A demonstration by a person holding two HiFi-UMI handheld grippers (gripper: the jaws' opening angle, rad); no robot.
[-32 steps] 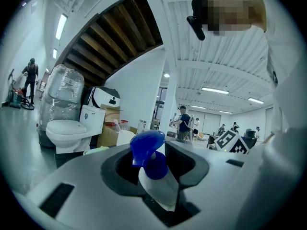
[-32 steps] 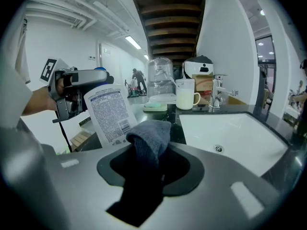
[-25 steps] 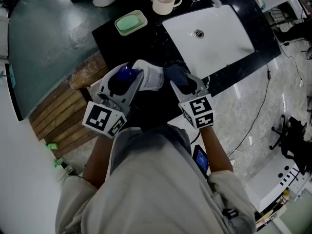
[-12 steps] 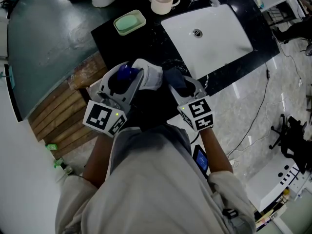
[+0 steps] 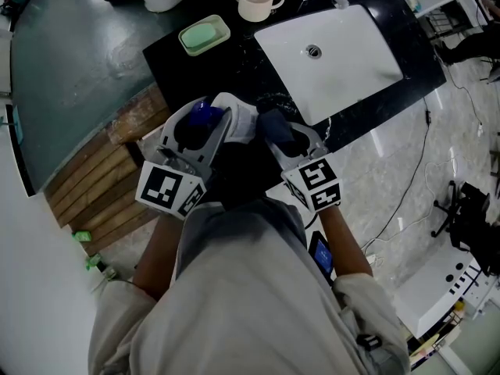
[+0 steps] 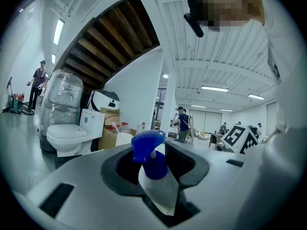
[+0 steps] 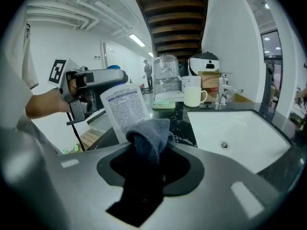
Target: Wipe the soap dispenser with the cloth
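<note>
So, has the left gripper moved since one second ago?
No. The left gripper, shut on the soap dispenser, keeps the same place at the edge of the counter, below the green soap dish; only the whole view shifted slightly.

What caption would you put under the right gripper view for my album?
The right gripper holds a grey cloth next to the soap dispenser by the white sink.

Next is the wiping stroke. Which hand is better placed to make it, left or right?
Right. The right tongs are shut on the grey cloth, whose bunched end sits right in front of the soap dispenser. The left tongs are shut on the dispenser, so they can only steady it.
</note>
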